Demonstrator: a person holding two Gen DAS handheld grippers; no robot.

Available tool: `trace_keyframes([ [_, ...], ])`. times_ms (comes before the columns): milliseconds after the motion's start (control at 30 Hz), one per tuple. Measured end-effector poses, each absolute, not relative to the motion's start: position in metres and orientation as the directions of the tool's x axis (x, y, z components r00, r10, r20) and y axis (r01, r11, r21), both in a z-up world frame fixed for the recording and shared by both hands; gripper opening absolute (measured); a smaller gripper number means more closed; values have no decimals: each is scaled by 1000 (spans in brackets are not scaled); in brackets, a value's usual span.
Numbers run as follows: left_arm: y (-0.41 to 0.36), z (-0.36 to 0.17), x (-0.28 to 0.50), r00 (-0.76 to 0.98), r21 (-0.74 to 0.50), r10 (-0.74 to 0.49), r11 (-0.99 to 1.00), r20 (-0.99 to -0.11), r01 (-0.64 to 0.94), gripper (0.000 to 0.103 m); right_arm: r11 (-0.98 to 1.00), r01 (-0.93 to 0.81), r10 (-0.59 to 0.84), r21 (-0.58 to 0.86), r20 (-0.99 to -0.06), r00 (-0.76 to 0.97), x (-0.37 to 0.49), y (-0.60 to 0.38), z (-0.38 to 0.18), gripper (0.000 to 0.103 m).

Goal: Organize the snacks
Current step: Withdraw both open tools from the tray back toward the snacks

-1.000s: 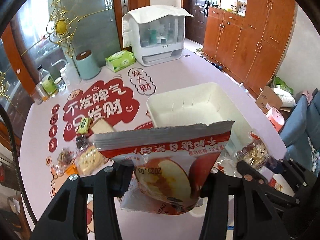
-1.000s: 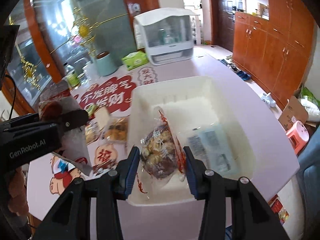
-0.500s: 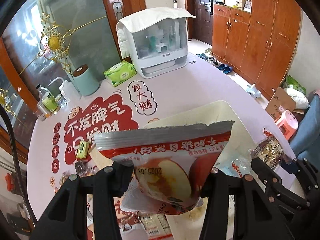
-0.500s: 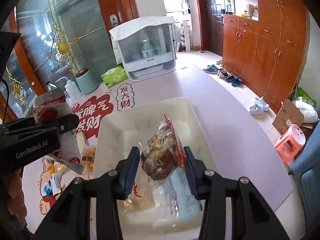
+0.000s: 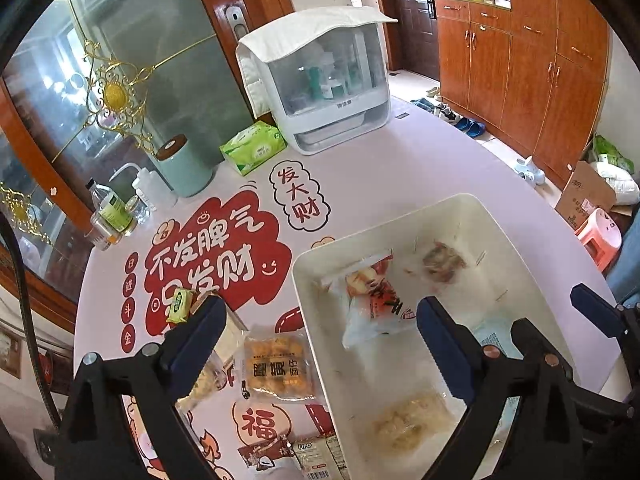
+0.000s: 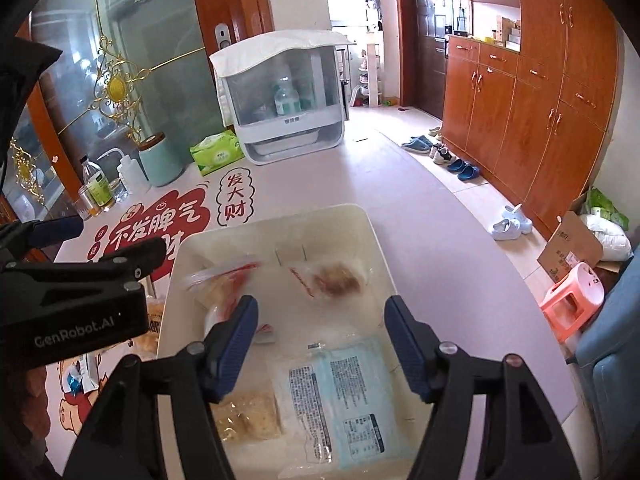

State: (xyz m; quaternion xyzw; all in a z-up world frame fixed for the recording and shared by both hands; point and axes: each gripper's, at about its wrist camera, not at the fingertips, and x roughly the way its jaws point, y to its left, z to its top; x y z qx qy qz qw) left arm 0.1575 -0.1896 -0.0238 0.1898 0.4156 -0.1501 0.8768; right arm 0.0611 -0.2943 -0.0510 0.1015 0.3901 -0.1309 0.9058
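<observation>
A white bin (image 5: 500, 232) (image 6: 280, 216) stands on the pink table. In it lie a red-and-white snack bag (image 5: 372, 300) (image 6: 228, 284), a brownish nut packet (image 5: 442, 260) (image 6: 336, 278), a pale blue packet (image 6: 348, 396) and a beige cracker packet (image 6: 248, 420). My left gripper (image 5: 320, 332) is open and empty above the bin's left rim. My right gripper (image 6: 318, 340) is open and empty above the bin. Loose snacks lie left of the bin: a yellow biscuit pack (image 5: 276, 364), a small green candy (image 5: 178, 304) and several wrappers (image 5: 296, 456).
At the table's far side stand a white covered cabinet (image 5: 324, 80), a green tissue pack (image 5: 254, 146), a teal canister (image 5: 184, 168) and bottles (image 5: 112, 212). Wooden cupboards (image 6: 540, 88) and a pink stool (image 6: 572, 300) are on the right, off the table.
Both grippers opened. The red-and-white bag left my left gripper and the nut packet left my right gripper; both now lie in the bin.
</observation>
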Motion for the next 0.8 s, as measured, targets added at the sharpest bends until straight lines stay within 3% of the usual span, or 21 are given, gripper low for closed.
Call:
trace_keyframes([
  [800,-155,-17,143,602,169,-117,902,-790,397,96,932,345,-150,113,-744,651,56,-292,-52,67],
])
